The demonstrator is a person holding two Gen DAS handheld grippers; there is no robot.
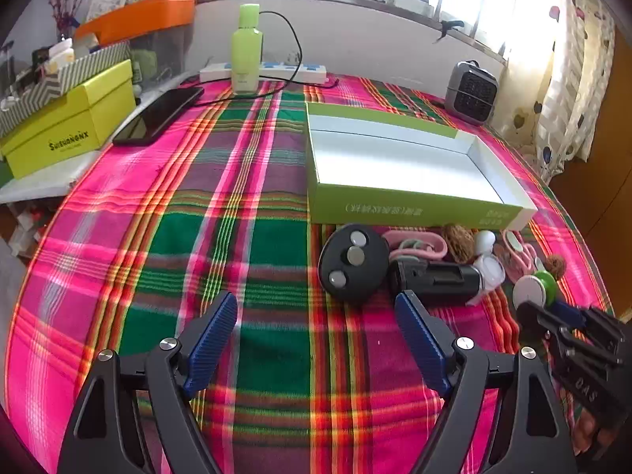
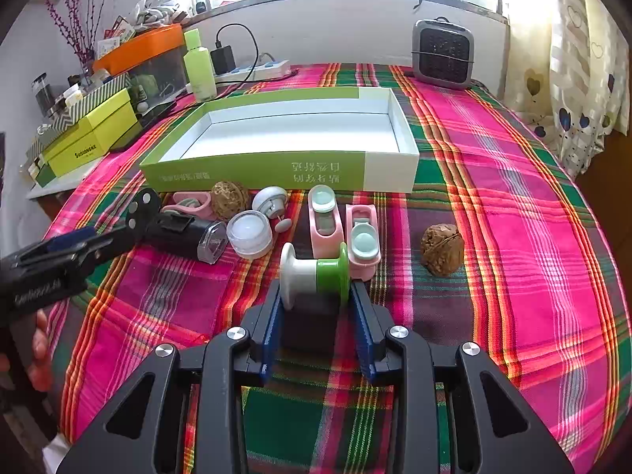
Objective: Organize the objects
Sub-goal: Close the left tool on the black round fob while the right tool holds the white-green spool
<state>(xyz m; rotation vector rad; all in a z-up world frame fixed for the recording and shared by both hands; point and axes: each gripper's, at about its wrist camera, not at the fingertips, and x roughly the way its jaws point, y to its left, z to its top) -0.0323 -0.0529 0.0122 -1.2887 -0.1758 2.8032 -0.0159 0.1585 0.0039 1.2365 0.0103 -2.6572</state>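
An open green and white box [image 2: 252, 166] lies empty on the plaid cloth; it also shows in the left wrist view [image 1: 410, 205]. Small items lie in front of it: a black disc [image 1: 353, 262], a black sharpener [image 2: 185, 237], a white jar [image 2: 249, 234], pink clips [image 2: 326, 221], two walnuts [image 2: 441, 249] [image 2: 229, 199]. My right gripper [image 2: 315, 296] is shut on a white and green spool [image 2: 314, 274]. My left gripper [image 1: 316, 316] is open and empty, just short of the black disc.
A grey heater [image 2: 442, 53] stands at the back right. A green bottle [image 1: 247, 49], a power strip [image 1: 260, 72], a phone [image 1: 160, 114] and stacked yellow-green boxes [image 1: 71, 122] line the back left. The table edge drops off on the right.
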